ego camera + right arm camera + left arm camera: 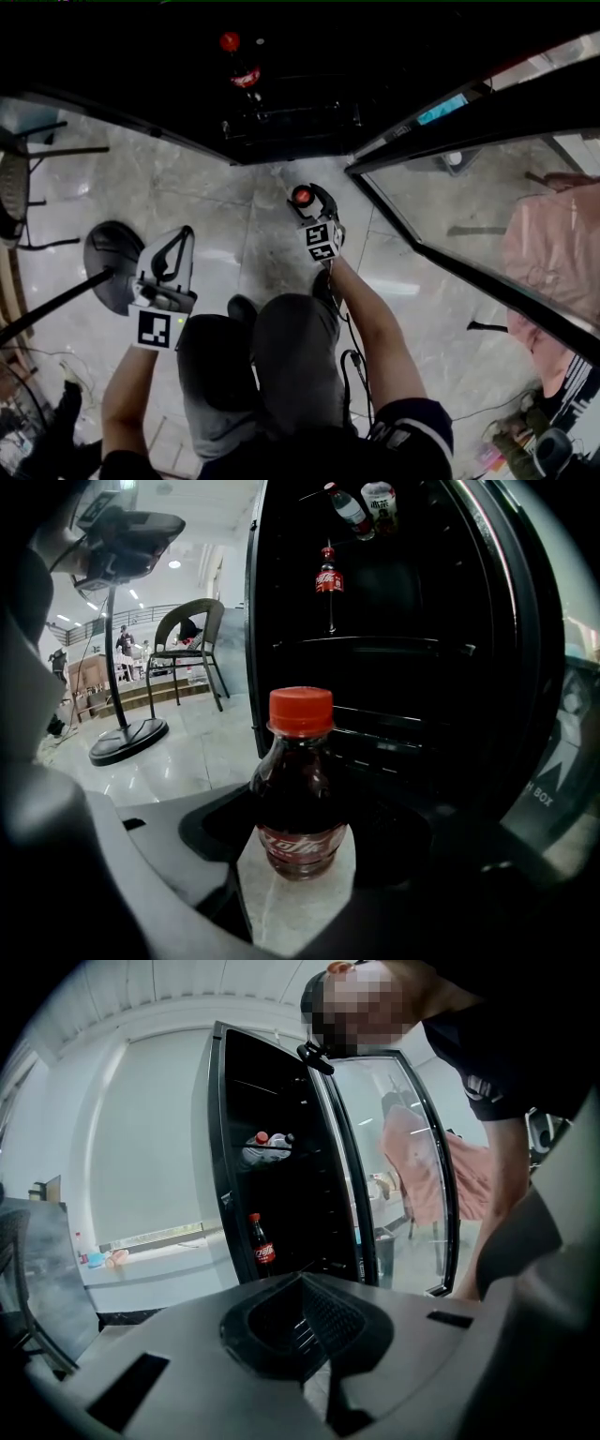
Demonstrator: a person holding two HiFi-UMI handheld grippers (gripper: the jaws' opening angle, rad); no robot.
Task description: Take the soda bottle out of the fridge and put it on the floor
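In the head view, the left gripper [186,234] hangs over the pale stone floor [253,239] with its jaws together and bare. The right gripper [309,199] is just before the open fridge [291,122], with a red cap showing between its jaws. The left gripper view shows its pads meeting on nothing and facing the dark fridge, where another cola bottle [262,1246] stands on a shelf. The right gripper view shows the jaws clamped on the sides of the soda bottle [298,799], which is upright and outside the fridge; whether its base touches the floor is hard to say.
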